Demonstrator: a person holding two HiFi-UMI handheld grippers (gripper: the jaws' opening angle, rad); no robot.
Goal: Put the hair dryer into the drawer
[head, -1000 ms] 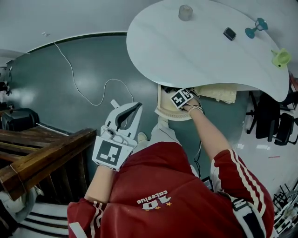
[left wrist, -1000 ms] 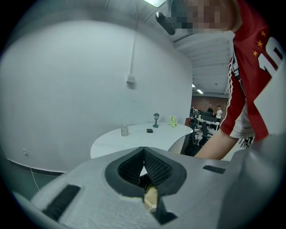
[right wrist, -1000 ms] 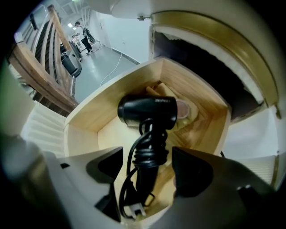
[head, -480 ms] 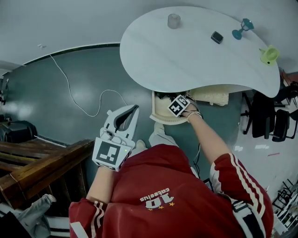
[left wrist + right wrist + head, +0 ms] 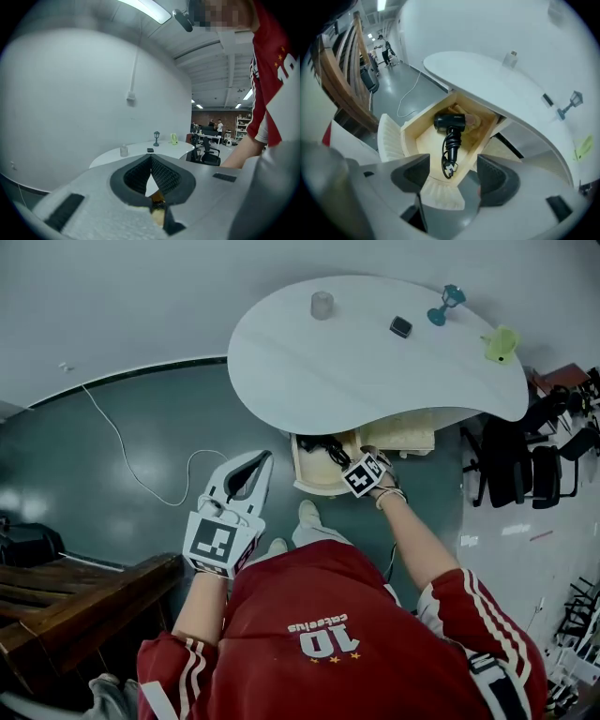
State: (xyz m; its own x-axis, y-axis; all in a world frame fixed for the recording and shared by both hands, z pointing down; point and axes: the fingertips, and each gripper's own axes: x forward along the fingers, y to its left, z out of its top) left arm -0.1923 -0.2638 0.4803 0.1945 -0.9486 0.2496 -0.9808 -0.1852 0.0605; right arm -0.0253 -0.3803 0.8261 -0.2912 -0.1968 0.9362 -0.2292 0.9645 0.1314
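The black hair dryer (image 5: 450,123) lies in the open wooden drawer (image 5: 411,136) under the white table (image 5: 487,79), its cord wound round the handle. My right gripper (image 5: 453,172) hovers open just in front of the drawer, with nothing between its fingers. From the head view, the hair dryer (image 5: 324,442) shows in the drawer (image 5: 309,479), and the right gripper (image 5: 361,472) sits at the drawer's right front corner. My left gripper (image 5: 246,486) is held apart over the floor, left of the drawer. Its tips meet with nothing held in the left gripper (image 5: 151,161) view.
On the white table (image 5: 356,371) stand a small jar (image 5: 322,305), a black box (image 5: 400,327), a teal lamp figure (image 5: 447,302) and a green item (image 5: 500,343). A white cable (image 5: 131,465) trails over the floor. Wooden stairs (image 5: 84,606) are at lower left, office chairs (image 5: 511,460) at right.
My right gripper has drawn back from over the drawer to its front right corner, leaving the hair dryer inside. The left gripper stays shut and barely moves.
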